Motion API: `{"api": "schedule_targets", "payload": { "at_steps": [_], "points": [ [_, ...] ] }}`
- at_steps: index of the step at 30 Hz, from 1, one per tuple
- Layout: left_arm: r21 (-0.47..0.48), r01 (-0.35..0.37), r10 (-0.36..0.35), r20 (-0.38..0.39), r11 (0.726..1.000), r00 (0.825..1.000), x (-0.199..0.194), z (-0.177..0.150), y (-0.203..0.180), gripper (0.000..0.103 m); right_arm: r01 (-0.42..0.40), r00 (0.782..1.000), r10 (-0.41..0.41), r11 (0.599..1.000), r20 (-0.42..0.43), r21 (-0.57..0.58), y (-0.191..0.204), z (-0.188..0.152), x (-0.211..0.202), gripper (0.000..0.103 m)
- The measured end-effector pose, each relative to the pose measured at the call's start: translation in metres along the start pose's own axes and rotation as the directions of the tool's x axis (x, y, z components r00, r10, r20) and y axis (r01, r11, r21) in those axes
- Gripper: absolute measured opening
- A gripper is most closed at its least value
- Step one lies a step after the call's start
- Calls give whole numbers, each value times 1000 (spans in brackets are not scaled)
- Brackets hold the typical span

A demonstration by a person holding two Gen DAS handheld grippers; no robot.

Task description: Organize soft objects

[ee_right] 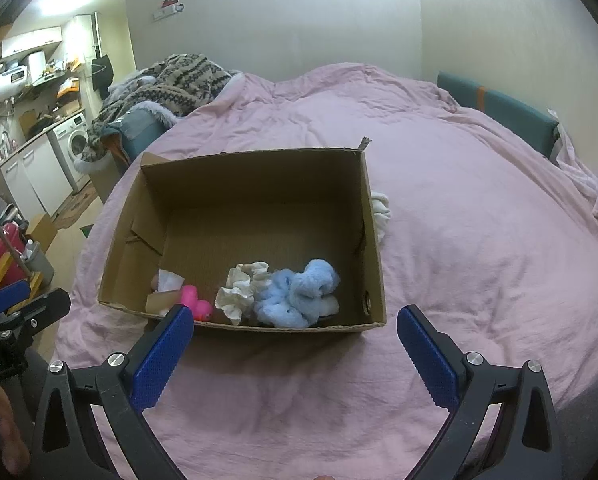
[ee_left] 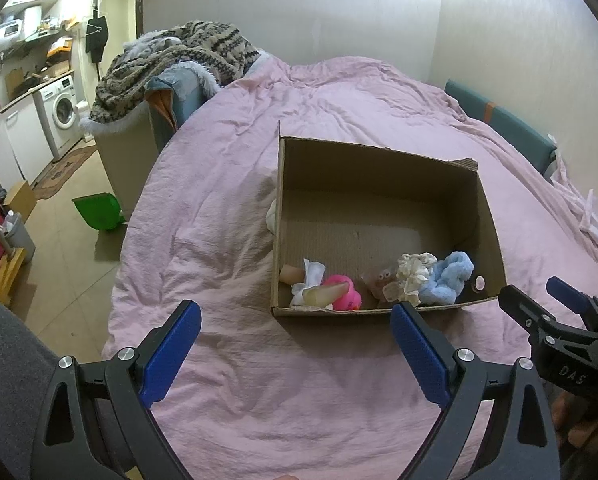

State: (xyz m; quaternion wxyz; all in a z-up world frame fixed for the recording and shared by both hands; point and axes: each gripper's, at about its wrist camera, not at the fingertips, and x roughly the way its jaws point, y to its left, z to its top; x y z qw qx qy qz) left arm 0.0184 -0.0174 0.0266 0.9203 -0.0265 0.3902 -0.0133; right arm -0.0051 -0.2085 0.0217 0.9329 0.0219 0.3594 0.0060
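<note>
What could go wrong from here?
1. A white cloth lies outside the box, tucked against its wall; it looks easy to overlook.
2. Grabbing it could nudge the light box across the soft pink bedcover.
3. Both the left hand-held gripper and the right hand-held gripper are open and empty, so nothing is secured yet.

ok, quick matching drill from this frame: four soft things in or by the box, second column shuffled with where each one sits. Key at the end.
Things:
1. blue fluffy toy
2. pink rubber duck
3. cream scrunchie
4. white cloth

Places:
A. outside the cardboard box, on the pink bedspread against the box wall
B. in the box, between the duck and the blue toy
C. in the box, nearest its right wall as the right wrist view shows it
D. in the box, left of the scrunchie in both views

Pairs: 1-C, 2-D, 3-B, 4-A
</note>
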Motion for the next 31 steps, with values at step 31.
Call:
{"api": "schedule_targets", "payload": {
  "at_steps": [31],
  "points": [
    [-7,5,-5,6,1000,1000,-1,3,-3,95,0,1000,0,1000,2,-3,2,0,-1,103]
  ]
}}
